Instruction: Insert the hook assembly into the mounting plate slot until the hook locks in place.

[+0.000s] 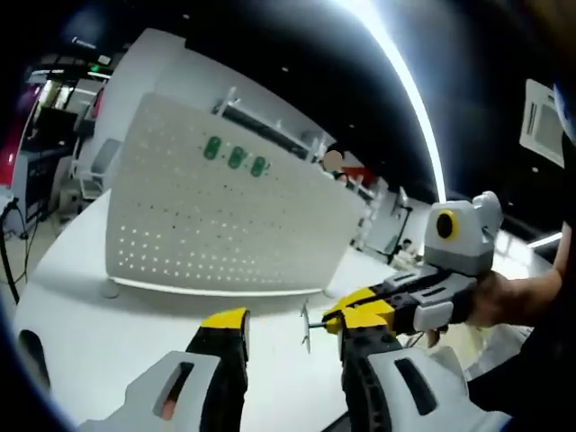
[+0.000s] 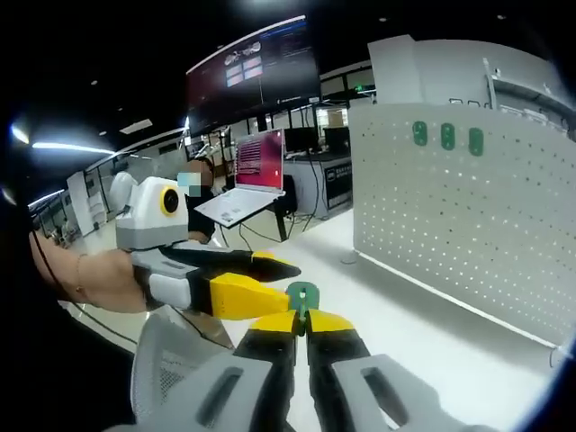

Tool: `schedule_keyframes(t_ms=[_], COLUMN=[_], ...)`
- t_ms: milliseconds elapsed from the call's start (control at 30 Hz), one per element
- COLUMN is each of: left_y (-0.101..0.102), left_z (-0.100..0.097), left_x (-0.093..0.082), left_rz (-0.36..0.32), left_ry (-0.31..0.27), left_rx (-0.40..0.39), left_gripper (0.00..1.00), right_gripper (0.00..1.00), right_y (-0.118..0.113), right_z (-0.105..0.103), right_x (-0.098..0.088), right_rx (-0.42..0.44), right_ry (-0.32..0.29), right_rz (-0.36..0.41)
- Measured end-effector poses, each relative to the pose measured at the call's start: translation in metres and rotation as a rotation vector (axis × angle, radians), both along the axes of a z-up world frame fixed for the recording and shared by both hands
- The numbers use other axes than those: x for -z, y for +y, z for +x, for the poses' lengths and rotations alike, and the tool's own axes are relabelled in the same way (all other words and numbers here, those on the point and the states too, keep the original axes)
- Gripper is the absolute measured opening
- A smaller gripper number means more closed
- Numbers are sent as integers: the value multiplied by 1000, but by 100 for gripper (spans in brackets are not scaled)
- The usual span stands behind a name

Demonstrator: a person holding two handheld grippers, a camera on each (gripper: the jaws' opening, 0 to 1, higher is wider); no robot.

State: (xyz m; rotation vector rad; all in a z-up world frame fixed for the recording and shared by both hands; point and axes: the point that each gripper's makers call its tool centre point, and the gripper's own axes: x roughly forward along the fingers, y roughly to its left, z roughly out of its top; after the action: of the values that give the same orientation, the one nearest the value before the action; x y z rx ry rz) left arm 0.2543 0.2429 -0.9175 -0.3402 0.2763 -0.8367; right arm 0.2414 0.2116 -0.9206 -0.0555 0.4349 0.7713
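The white perforated mounting plate (image 1: pixel 216 225) (image 2: pixel 468 225) stands upright on the table, with three green hooks (image 1: pixel 236 157) (image 2: pixel 447 136) set in a row near its top. My right gripper (image 2: pixel 301 321) is shut on a small green hook assembly (image 2: pixel 302 295). In the left gripper view the right gripper (image 1: pixel 337 316) reaches in from the right, and the hook's thin metal prongs (image 1: pixel 306 326) stick out of its tips. My left gripper (image 1: pixel 293 320) (image 2: pixel 286 283) is open and holds nothing; the held hook sits close to its tips. Both grippers are well short of the plate.
The white table (image 1: pixel 90 333) (image 2: pixel 432 342) runs under the plate, with bare surface in front of it. A laptop (image 2: pixel 247 198) and a large wall screen (image 2: pixel 256 67) stand beyond. A person's arm (image 1: pixel 517 297) holds the right gripper.
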Motion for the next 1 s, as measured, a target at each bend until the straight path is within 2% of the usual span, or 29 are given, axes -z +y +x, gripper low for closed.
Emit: schedule_keyframes(t_ms=[100, 233, 333, 433, 600, 667, 833, 1000], left_y=[3, 1, -2, -4, -7, -6, -1, 6], left_z=[-5, -15, -28, -36, -36, -36, -35, -29], left_x=[2, 6, 9, 14, 10, 16, 23, 26], left_rz=[0, -19, -34, -13, -22, 18, 60, 68], left_ry=[-1, 13, 27, 17, 2, -8, -22, -21], left_rx=[5, 25, 60, 67, 62, 59, 37, 2], left_gripper=[53, 79, 89, 98, 100, 100, 100, 100], right_gripper=[0, 0, 0, 0, 0, 0, 0, 0], right_y=[-4, -5, -5, -5, -2, 1, 4, 2], right_z=[1, 1, 0, -1, -4, -4, -3, 5], right_x=[0, -3, -4, -4, 0, 2, 4, 1], right_rx=[16, 24, 23, 24, 24, 25, 42, 96], right_ry=[-3, -11, -28, -33, -31, -30, -46, -83], right_rz=[7, 22, 9, 7, 0, 0, 4, 16])
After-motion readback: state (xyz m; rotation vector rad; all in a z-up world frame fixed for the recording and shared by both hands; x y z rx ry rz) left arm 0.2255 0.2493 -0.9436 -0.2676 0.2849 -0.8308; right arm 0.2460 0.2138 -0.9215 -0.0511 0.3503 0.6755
